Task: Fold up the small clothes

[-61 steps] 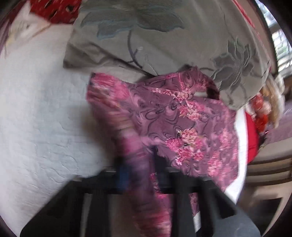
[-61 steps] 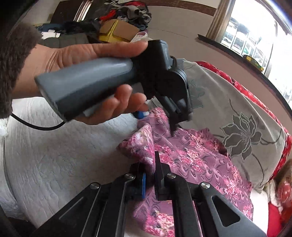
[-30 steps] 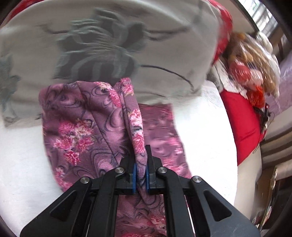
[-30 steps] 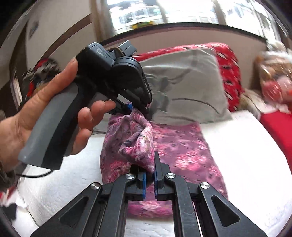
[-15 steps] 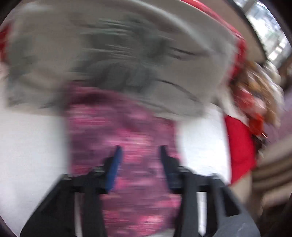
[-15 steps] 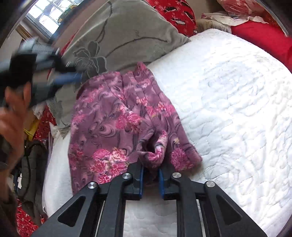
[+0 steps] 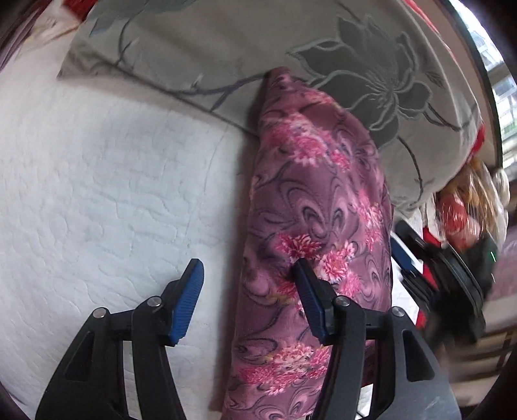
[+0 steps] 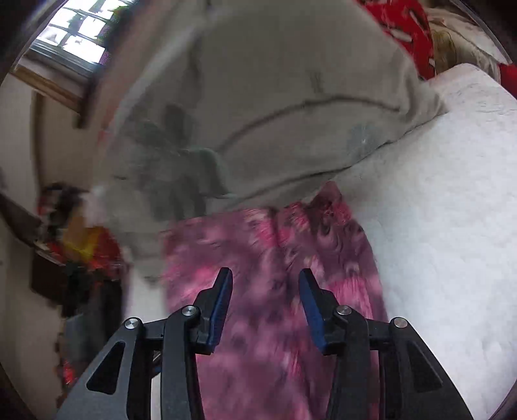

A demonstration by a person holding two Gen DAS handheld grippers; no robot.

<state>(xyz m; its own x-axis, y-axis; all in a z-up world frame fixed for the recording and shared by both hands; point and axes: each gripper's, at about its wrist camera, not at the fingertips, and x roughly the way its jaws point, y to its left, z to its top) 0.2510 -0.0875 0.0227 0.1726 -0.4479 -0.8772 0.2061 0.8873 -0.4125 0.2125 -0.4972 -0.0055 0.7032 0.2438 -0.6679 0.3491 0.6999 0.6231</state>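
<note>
Purple flowered garment [image 7: 316, 226] lying folded lengthwise on white quilt [image 7: 97, 181], far end against grey pillow [image 7: 226, 42]. Soft, light, limp fleece — likely to slump if lifted mid-panel; best pinched at corners of near hem. Left gripper [image 7: 247, 302] spread, empty, right pad over cloth edge. Right gripper [image 8: 265, 308] opening above cloth — nothing pinched.

A white quilted bedspread [image 7: 97, 194] covers the bed. Along its far edge lies a large grey pillow with dark embroidered flowers [image 7: 258, 48], its lower hem resting on the quilt. Behind the pillow a red patterned cushion [image 8: 404, 26] shows. Off the bed's side sits a blurred heap of red and yellow things [image 8: 80, 248]. A bright window [image 8: 71, 42] stands above.
</note>
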